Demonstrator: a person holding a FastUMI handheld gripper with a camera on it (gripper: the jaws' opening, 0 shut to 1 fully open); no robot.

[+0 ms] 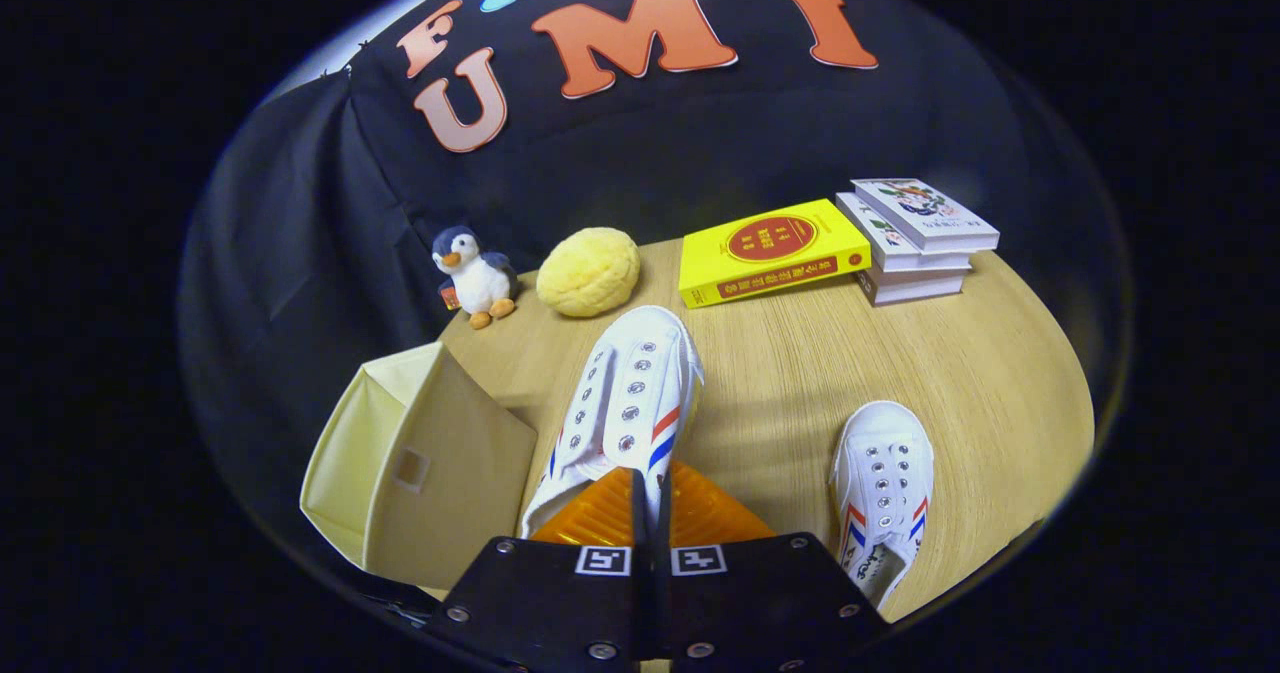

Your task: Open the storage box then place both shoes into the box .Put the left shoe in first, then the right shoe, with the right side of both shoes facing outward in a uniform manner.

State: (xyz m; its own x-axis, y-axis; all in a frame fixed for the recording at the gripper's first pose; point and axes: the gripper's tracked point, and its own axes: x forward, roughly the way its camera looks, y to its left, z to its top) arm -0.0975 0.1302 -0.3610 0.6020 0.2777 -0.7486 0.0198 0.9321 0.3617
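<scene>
- The gripper (648, 498) is seen with its fingers pressed close together on the heel edge of a white shoe (625, 403), so the shoe is held.
- This held shoe is lifted with its toe pointing toward the far edge of the table (800, 373), near the middle of it.
- The storage box (420, 463) is found at the left edge of the table, just beside the held shoe. Its open mouth seems to be turned to the left, away from the shoe, but this is hard to tell.
- A second white shoe (885, 483) is left lying near the right front edge, well apart from the box.
- Which shoe is the left one cannot be told for sure from here.
- To do this step well, the grip should be kept firm, the shoe should be swung over to the box mouth, and it should be turned so its right side faces out before it is let go.
- The thin heel edge could slip, so it should be moved slowly.
- The heel of the held shoe is hidden by the fingers.
- The inside of the box is not shown, and its near corner is cut off.
- A toy penguin (475, 275), a yellow puff ball (588, 271), a yellow book (770, 251) and a stack of books (918, 238) are set along the far edge.
</scene>
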